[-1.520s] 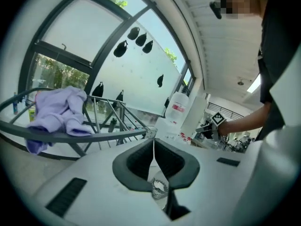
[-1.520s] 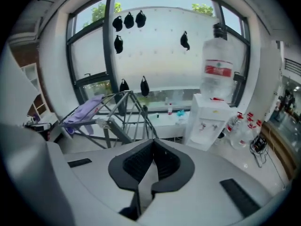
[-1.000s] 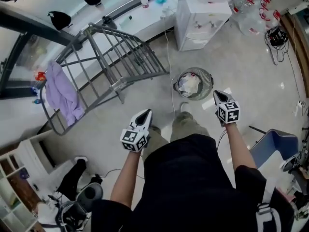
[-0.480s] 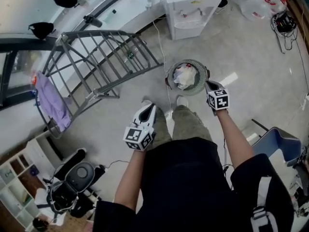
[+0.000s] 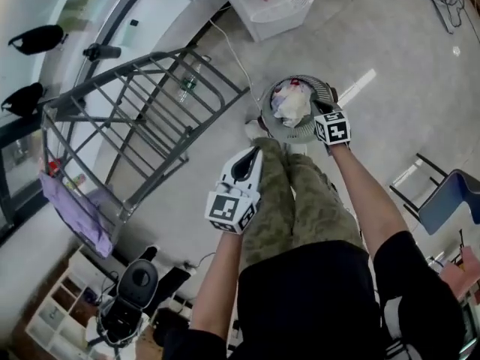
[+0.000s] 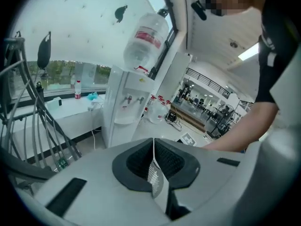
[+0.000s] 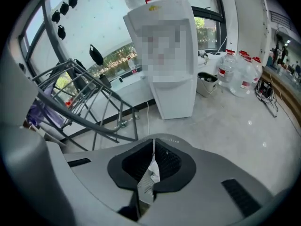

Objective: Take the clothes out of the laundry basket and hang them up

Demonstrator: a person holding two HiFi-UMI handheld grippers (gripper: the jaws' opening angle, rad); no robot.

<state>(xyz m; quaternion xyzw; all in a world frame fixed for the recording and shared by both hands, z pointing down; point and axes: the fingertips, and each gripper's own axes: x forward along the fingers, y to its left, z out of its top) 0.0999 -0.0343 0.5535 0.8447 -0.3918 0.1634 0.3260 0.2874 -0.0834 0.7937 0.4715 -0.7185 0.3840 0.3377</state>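
1. The laundry basket (image 5: pixel 264 115) stands on the floor at the far side, just beyond your feet. Pale clothes (image 5: pixel 289 105) lie bunched inside it.
2. Your right gripper (image 5: pixel 324 111) hangs at the basket's right rim, and your left gripper (image 5: pixel 250 158) is nearer, beside your left leg. Both sets of jaws are closed and empty.
3. Judged: the fabric is light, soft and limp. Open the jaws, then pinch a raised fold on top; expect it to trail.

Laundry basket (image 5: pixel 316 90) on floor ahead of feet, clothes (image 5: pixel 291 105) inside. Drying rack (image 5: pixel 142 130) left of basket, garment (image 5: pixel 75 214) on its near-left end. Water dispenser (image 5: pixel 270 2) beyond basket. Chair (image 5: pixel 450 205) at right.
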